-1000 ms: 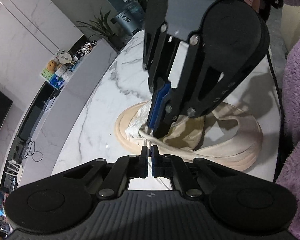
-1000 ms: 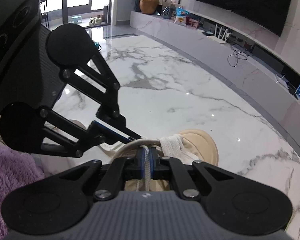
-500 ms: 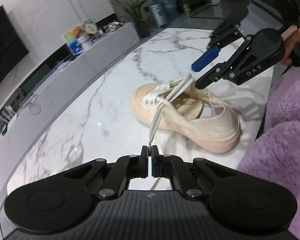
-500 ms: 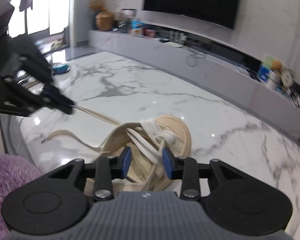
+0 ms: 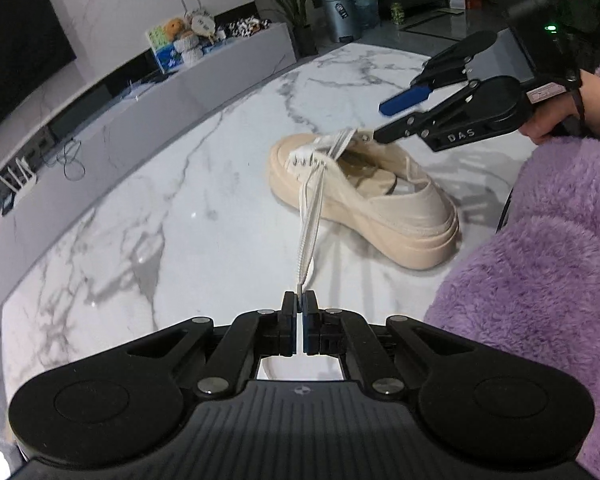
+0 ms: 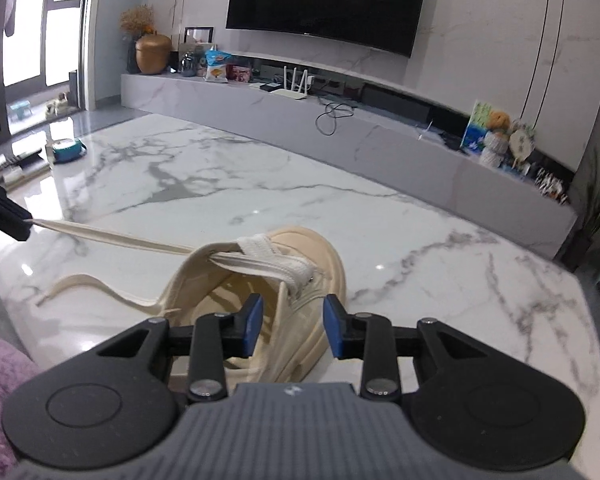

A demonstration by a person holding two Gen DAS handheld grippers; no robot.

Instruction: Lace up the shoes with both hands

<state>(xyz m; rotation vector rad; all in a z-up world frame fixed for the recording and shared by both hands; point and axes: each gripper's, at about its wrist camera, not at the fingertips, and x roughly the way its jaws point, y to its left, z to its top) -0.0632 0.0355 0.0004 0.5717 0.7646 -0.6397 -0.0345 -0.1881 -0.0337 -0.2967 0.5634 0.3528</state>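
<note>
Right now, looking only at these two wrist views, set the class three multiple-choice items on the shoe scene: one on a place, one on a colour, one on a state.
1. Where does the shoe rest?
A. on the marble tabletop
B. on the TV bench
C. on the floor

2. What colour are the right gripper pads?
A. red
B. blue
C. white

3. How is the lace that runs to the left gripper?
A. lying slack in a heap
B. tied in a bow
C. pulled taut from the eyelets, clamped between shut jaws

Key:
1 A, the sole sits flat on the white veined surface.
2 B, both pads show blue in the right wrist view.
3 C, the lace runs straight from the shoe into the closed jaws, while the right jaws stand apart over the shoe, holding nothing.
</note>
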